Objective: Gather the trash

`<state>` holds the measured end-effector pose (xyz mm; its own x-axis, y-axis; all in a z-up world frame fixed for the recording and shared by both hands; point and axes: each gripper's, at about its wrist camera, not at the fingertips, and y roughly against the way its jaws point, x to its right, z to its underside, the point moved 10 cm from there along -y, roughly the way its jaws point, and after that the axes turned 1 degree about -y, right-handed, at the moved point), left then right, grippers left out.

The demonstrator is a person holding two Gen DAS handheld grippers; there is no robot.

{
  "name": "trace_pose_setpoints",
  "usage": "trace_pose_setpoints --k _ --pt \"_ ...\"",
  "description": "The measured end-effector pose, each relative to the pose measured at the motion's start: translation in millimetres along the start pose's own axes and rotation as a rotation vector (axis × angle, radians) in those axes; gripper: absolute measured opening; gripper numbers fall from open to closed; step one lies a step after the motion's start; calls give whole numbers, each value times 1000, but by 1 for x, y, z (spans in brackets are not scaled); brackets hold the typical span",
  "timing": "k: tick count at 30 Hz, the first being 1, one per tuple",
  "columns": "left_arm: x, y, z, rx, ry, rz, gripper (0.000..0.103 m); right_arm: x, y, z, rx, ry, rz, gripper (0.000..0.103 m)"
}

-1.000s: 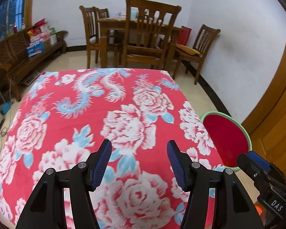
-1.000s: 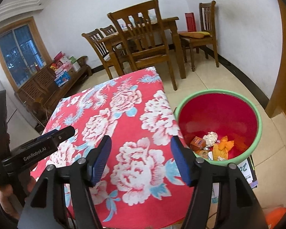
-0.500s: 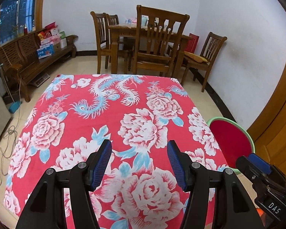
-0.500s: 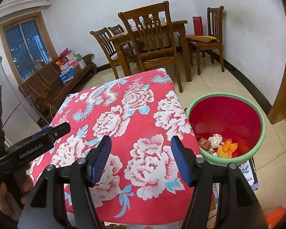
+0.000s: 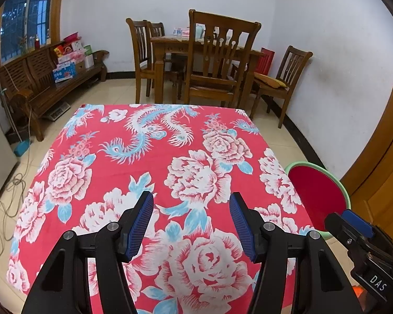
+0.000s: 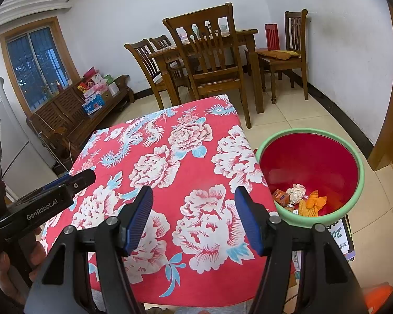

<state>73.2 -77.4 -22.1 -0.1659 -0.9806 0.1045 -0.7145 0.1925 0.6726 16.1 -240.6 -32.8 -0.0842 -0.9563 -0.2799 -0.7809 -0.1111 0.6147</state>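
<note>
Trash (image 6: 300, 200) is all sitting in the bin (image 6: 353, 201) beside the surface (image 5: 154, 162), which looks bare now. Left gripper (image 5: 191, 225) and right gripper (image 6: 194, 218) both hang apart, holding nothing. Looks pretty much done to me.

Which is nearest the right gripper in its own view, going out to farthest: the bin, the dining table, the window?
From the right gripper:
1. Bin, on the floor just to its right, beside the floral cloth.
2. Dining table, ahead across the room, behind the chairs.
3. Window, far left wall.
</note>
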Motion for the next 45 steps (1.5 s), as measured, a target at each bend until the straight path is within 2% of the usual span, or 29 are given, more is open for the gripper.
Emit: trace_pose_setpoints --k 45 --pt "-2 1 6 -11 8 0 62 -3 1 2 -2 0 -2 65"
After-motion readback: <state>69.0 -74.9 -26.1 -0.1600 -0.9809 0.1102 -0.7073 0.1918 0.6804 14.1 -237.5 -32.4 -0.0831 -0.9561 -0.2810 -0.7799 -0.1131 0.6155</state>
